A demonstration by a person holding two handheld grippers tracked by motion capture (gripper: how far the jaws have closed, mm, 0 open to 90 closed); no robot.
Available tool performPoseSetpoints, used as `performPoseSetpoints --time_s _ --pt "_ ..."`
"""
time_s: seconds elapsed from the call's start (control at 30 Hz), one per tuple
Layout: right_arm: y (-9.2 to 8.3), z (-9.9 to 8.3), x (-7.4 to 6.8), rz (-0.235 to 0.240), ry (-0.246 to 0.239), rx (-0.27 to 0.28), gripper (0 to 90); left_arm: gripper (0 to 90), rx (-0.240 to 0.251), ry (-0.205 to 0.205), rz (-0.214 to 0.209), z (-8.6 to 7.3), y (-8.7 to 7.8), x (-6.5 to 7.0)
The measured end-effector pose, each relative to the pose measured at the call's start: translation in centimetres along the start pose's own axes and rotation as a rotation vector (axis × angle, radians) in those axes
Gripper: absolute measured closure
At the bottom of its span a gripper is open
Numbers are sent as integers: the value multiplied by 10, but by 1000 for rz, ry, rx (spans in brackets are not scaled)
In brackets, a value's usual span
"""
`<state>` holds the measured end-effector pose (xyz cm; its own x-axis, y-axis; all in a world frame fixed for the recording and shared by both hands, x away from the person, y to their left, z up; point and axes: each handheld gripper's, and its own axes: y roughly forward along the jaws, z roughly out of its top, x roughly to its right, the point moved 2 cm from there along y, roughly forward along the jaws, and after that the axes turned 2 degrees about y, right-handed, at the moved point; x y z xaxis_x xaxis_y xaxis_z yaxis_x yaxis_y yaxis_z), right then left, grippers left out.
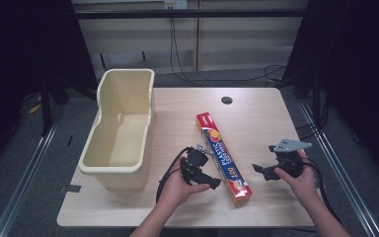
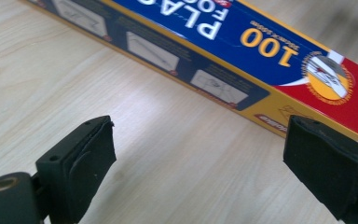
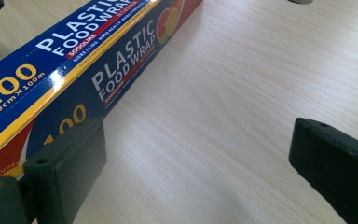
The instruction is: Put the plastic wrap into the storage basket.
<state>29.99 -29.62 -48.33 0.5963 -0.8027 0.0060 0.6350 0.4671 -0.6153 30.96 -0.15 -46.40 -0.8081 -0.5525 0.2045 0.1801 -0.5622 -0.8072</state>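
Both claws, left (image 1: pixel 216 183) and right (image 1: pixel 257 169), jaws apart, flanking food wrap box (image 1: pixel 223 157); bare table (image 1: pixel 266 118) beyond.

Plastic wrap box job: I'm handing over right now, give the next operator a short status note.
Left tool: open, empty, low beside the plastic wrap box on its left, near the box's near end.
Right tool: open, empty, on the box's right side, apart from it.
Box: lying flat on the table, diagonal, right of the cream bin. The bin is empty.
Done: both tools brought up on either side of the box.
Left: no grasp yet. Probably close on the box, lift it, and possibly put it in the bin.
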Motion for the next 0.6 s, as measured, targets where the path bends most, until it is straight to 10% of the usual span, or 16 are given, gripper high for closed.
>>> performPoseSetpoints --time_s 0.6 --pt "-9 0 7 -24 37 40 41 10 26 -270 37 45 14 -35"
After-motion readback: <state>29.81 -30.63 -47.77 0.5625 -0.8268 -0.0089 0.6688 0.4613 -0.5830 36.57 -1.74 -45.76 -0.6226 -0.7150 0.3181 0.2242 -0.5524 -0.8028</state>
